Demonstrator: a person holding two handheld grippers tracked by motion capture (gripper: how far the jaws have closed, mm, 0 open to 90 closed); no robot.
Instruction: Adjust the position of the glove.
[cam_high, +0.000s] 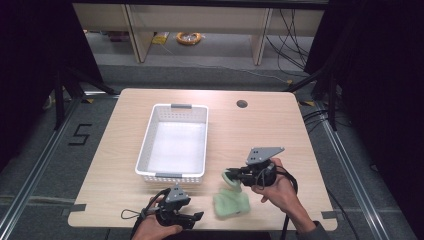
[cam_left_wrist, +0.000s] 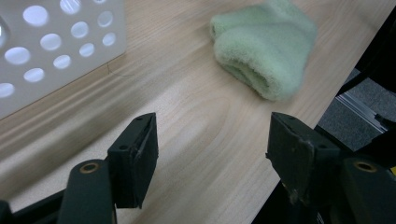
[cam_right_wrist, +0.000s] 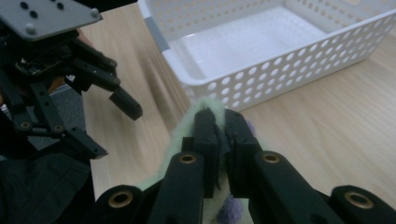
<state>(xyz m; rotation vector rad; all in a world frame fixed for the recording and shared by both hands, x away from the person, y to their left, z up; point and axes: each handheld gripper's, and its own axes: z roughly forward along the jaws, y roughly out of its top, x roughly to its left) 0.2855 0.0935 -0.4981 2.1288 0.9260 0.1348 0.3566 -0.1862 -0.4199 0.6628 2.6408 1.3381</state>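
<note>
A light green fuzzy sock (cam_high: 231, 204) lies folded on the wooden table near its front edge, also seen ahead of the left jaws as the sock (cam_left_wrist: 264, 44). My right gripper (cam_high: 232, 173) hovers just above and behind it, shut on a second green fuzzy sock (cam_high: 228, 181). In the right gripper view the jaws (cam_right_wrist: 220, 122) pinch that green fabric (cam_right_wrist: 180, 135), which has a purple patch low down. My left gripper (cam_high: 199, 216) rests at the table's front edge, left of the lying sock. Its jaws (cam_left_wrist: 212, 140) stand open with bare wood between them.
A white perforated basket (cam_high: 145, 145) stands empty at the table's middle left, its wall near the left jaws (cam_left_wrist: 56, 46) and ahead of the right jaws (cam_right_wrist: 299, 65). A round cable hole (cam_high: 242, 104) sits at the table's back. The table's front edge runs close by both hands.
</note>
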